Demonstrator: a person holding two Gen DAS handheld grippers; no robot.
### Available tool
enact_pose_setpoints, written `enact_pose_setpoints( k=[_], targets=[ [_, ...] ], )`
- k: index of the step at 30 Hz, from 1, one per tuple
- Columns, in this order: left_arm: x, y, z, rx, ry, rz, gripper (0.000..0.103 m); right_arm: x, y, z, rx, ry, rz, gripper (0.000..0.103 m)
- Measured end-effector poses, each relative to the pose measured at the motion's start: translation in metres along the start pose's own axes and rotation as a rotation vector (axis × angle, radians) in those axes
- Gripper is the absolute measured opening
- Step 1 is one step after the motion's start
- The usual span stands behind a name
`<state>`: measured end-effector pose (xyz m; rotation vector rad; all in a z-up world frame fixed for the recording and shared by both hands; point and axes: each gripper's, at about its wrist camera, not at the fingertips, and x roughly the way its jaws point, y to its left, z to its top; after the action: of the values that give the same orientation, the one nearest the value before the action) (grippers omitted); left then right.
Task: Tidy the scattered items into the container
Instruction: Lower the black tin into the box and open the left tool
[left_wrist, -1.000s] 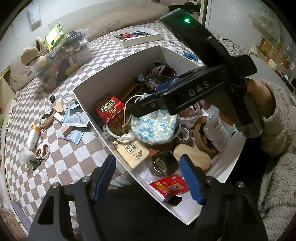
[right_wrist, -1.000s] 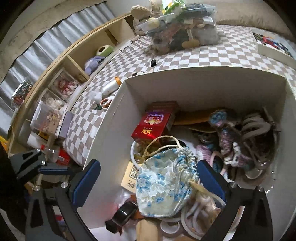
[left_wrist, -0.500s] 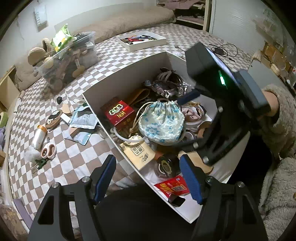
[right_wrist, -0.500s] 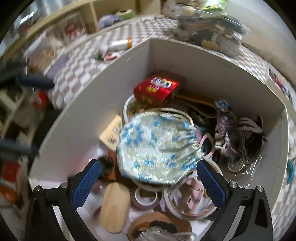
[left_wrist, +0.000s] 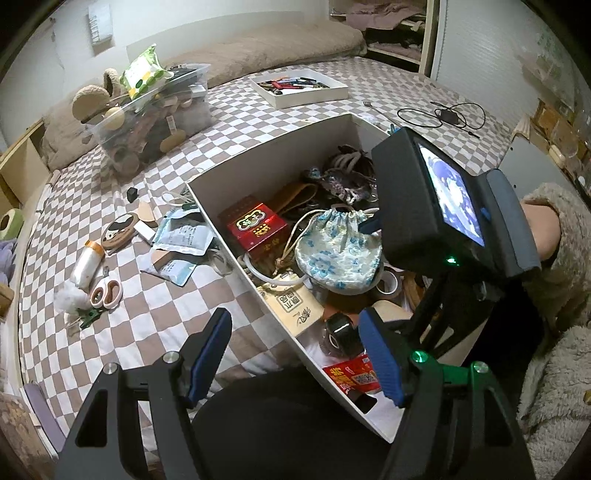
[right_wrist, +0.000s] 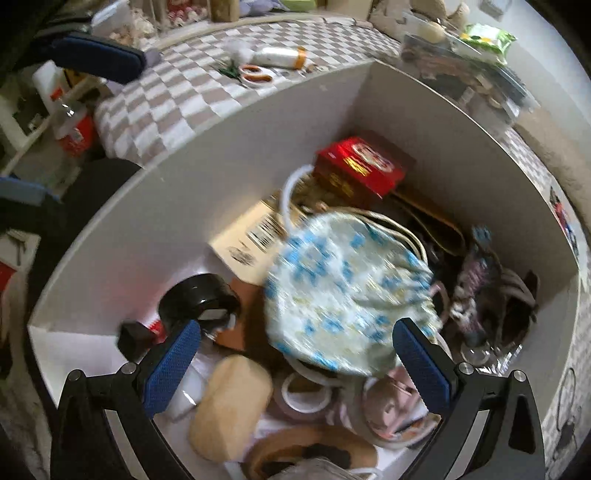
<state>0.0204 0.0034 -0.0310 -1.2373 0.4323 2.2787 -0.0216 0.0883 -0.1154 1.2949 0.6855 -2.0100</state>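
A white box (left_wrist: 258, 166) on the checkered bed holds a blue-flowered drawstring pouch (left_wrist: 336, 254), a red box (left_wrist: 256, 225) and several small items. My right gripper (right_wrist: 295, 350) hangs open over the box, pointing steeply down. The pouch (right_wrist: 351, 295) lies just beyond its fingertips, with nothing clamped. My left gripper (left_wrist: 295, 354) stands open and empty over the box's near-left wall. Loose on the bed to the left lie scissors (left_wrist: 105, 293), a small bottle (left_wrist: 86, 262), pale packets (left_wrist: 184, 236) and a round coaster (left_wrist: 120, 229).
A clear tub (left_wrist: 147, 122) of odds and ends and a flat white tray (left_wrist: 299, 88) sit further back on the bed. A black cable (left_wrist: 443, 114) lies at the right. A sleeve in fleece (left_wrist: 554, 258) is behind the right gripper. Shelves (right_wrist: 37, 110) edge the bed.
The right gripper has rolled and shifted across the box, so its screen now faces the left camera. The pouch stays put in the box. The left gripper has hardly moved.
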Motion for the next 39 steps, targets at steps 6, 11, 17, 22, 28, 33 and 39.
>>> enact_pose_setpoints(
  k=[6, 11, 17, 22, 28, 33, 39],
  targets=[
    [-0.001, 0.003, -0.001, -0.018, -0.003, -0.001, 0.071, 0.006, 0.000, 0.008, 0.011, 0.010, 0.025, 0.103],
    [-0.001, 0.003, -0.002, -0.019, -0.006, -0.004, 0.071, -0.003, -0.004, -0.003, 0.025, 0.000, 0.044, 0.103],
    [-0.002, 0.002, -0.002, -0.018, -0.003, 0.000, 0.072, -0.022, -0.019, -0.012, 0.096, -0.056, 0.077, 0.103],
    [-0.002, 0.002, -0.002, -0.020, -0.006, -0.003, 0.072, -0.039, -0.044, -0.025, 0.226, -0.119, 0.136, 0.103],
    [-0.002, 0.000, 0.000, -0.033, -0.027, -0.018, 0.078, -0.049, -0.076, -0.048, 0.434, -0.186, 0.242, 0.103],
    [-0.001, -0.003, 0.005, -0.051, -0.052, -0.034, 0.078, -0.054, -0.098, -0.067, 0.580, -0.247, 0.301, 0.103],
    [0.000, -0.004, 0.015, -0.088, -0.100, -0.033, 0.089, -0.063, -0.094, -0.068, 0.579, -0.296, 0.300, 0.103]
  ],
)
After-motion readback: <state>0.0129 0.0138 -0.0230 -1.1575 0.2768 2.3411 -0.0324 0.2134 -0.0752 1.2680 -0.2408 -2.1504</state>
